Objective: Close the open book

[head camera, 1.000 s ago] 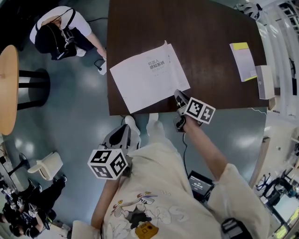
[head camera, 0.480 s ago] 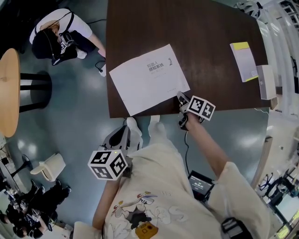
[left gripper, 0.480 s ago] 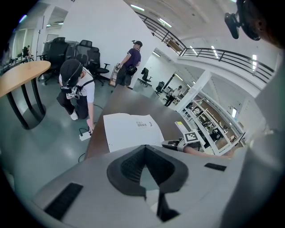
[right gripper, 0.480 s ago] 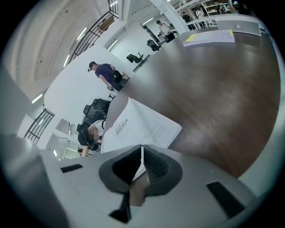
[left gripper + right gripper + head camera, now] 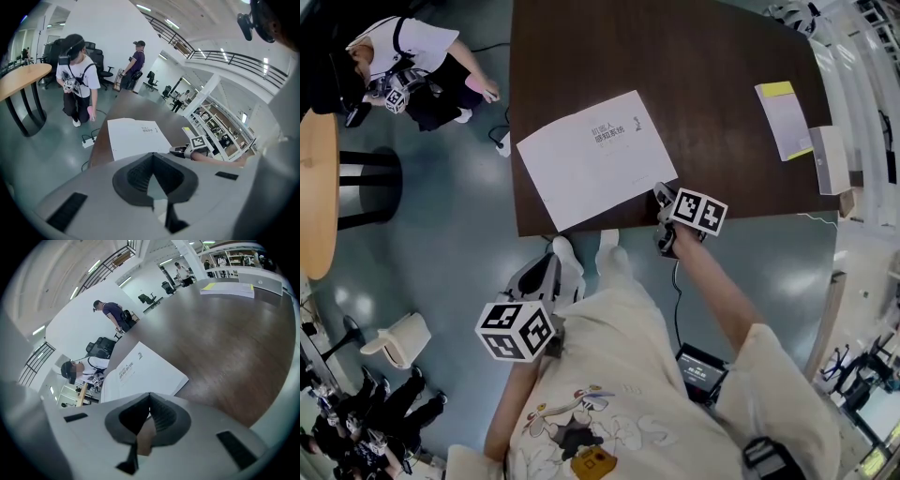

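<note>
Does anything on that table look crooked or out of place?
Only the white book: it lies flat but twisted against the edges of the dark table, with one corner right at the near edge. Whether it overhangs I cannot tell. Nothing looks spilled or damaged.

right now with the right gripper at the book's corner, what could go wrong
1. The book lies close to the near edge and left corner of the table; a sideways nudge might slide it off.
2. The right gripper, jaws shut, sits at the book's near corner; pulling away carelessly could catch the cover and lift it.
</note>
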The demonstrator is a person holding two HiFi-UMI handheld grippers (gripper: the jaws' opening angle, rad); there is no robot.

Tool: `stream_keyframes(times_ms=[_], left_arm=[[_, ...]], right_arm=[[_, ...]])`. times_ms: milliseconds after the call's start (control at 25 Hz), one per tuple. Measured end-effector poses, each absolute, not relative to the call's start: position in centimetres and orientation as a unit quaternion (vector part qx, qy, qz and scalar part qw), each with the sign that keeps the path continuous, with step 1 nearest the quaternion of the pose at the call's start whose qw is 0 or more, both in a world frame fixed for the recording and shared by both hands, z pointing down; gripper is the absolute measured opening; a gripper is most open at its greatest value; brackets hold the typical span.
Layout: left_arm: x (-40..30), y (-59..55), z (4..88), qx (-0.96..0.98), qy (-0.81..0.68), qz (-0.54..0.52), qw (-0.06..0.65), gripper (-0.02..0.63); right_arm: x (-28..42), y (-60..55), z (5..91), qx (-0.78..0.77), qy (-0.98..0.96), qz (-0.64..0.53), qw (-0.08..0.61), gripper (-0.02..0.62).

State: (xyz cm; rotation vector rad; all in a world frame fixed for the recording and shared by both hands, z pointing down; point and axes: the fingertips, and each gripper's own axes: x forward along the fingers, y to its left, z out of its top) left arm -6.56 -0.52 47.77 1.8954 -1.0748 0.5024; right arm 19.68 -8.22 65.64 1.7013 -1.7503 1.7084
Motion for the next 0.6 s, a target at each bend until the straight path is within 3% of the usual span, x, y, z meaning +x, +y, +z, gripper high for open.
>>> stream_keyframes(times_ms=[600], left_arm=[[-8.3, 1.0, 47.1, 0.763, -0.442, 0.174, 0.438, 0.006]], right_arm=[[10.4, -7.6, 58.8, 0.489, -0.686, 0.531, 0.09, 0.006]])
